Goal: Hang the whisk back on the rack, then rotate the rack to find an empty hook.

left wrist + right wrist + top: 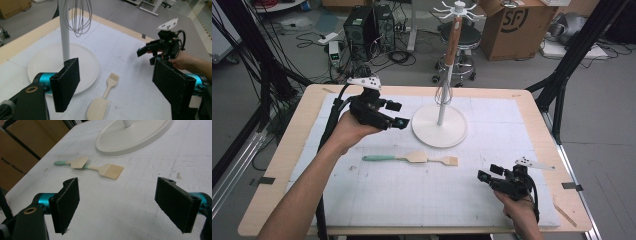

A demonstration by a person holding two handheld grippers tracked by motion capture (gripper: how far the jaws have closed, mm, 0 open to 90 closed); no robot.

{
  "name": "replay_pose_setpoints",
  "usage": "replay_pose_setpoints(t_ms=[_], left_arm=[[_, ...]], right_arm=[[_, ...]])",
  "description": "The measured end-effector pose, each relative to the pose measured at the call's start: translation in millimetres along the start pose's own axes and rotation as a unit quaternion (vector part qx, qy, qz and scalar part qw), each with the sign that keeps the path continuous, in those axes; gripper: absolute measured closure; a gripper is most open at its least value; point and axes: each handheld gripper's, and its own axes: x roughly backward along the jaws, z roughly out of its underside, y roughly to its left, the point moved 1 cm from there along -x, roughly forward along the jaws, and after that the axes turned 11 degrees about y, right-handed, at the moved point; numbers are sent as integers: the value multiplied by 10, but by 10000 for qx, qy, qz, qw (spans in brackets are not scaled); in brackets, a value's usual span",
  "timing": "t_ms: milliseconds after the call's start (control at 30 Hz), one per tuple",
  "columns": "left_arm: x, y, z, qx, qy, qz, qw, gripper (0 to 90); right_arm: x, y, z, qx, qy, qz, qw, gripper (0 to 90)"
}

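From the high view, the left gripper (398,114) hovers wide-jawed at ten o'clock of the spatula (395,158) and slotted turner (446,161), which lie mid-mat; the box (512,25) reads "SF".

Left gripper view: whisk (78,17) hangs on the rack (64,32), probably their destination.

Right gripper view: jaws wide, empty, likely waiting; the utensils sit at eleven o'clock.

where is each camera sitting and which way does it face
High view: above the person's side of the table, looking forward and down; both forearms, left gripper and right gripper show.
Left gripper view: rides the left gripper, facing the stand, whisk and right gripper.
Right gripper view: rides the right gripper, facing the stand's base.
All share the spatula and brush.
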Motion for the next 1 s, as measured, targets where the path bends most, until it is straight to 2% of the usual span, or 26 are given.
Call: replay_pose_setpoints(t_ms=[433,533,600,733,833,1000], left_arm=[[-145,-106,549,168,41,123,9998,230],[-178,-108,630,209,141,127,9996,231],[-154,-98,601,247,59,137,9996,231],[-54,-113,411,173,-58,183,9997,237],[13,-115,245,191,-99,285,9994,297],[78,-84,0,283,-213,283,9990,346]], right_arm=[[-21,56,-12,70,31,-20,10000,191],[-5,63,-9,110,-1,-7,9999,191],[-1,68,-9,110,-16,-7,9999,191],[-1,78,-18,123,-25,-11,9999,191],[1,73,-20,97,-12,-10,10000,191],[5,60,-14,86,-21,-8,10000,191]])
